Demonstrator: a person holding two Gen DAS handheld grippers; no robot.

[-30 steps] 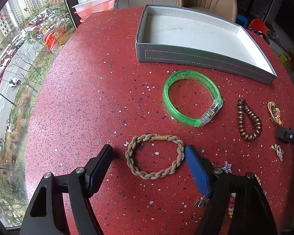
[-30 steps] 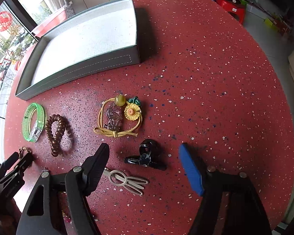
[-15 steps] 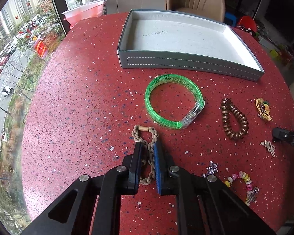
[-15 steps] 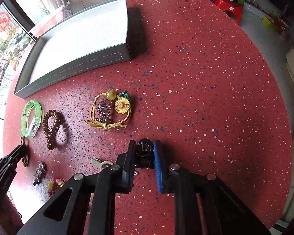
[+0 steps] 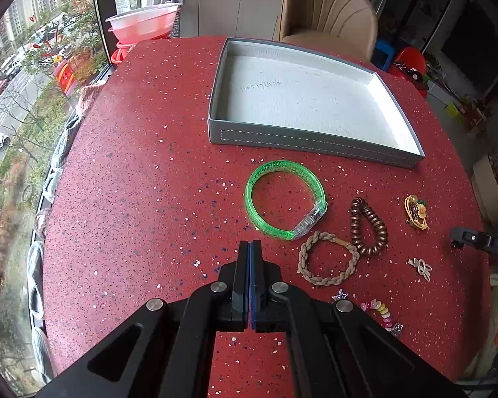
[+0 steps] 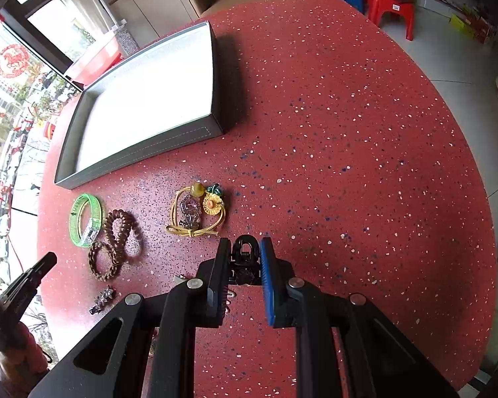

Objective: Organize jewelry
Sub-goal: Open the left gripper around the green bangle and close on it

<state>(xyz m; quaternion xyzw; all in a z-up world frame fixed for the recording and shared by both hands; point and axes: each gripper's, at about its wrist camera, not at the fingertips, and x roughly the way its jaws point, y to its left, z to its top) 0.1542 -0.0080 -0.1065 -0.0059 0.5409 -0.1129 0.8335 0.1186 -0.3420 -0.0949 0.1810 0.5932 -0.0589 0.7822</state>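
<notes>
Red speckled worktop (image 5: pixel 132 199) carries a grey tray (image 5: pixel 282 139) and scattered jewelry, where the left tool (image 5: pixel 250 245) has just pinched shut on nothing beside the braided bracelet (image 5: pixel 328 262), while the right tool (image 6: pixel 244 252) clamps a black claw clip (image 6: pixel 245 258).

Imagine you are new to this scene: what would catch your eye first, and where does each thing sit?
The speckled red table dominates, with a large grey tray, white inside and holding nothing, toward its far side. Just in front of the tray lies a bright green bangle, beside a braided bracelet and a brown coil hair tie. In the right wrist view, the right gripper clamps a black claw clip.
</notes>
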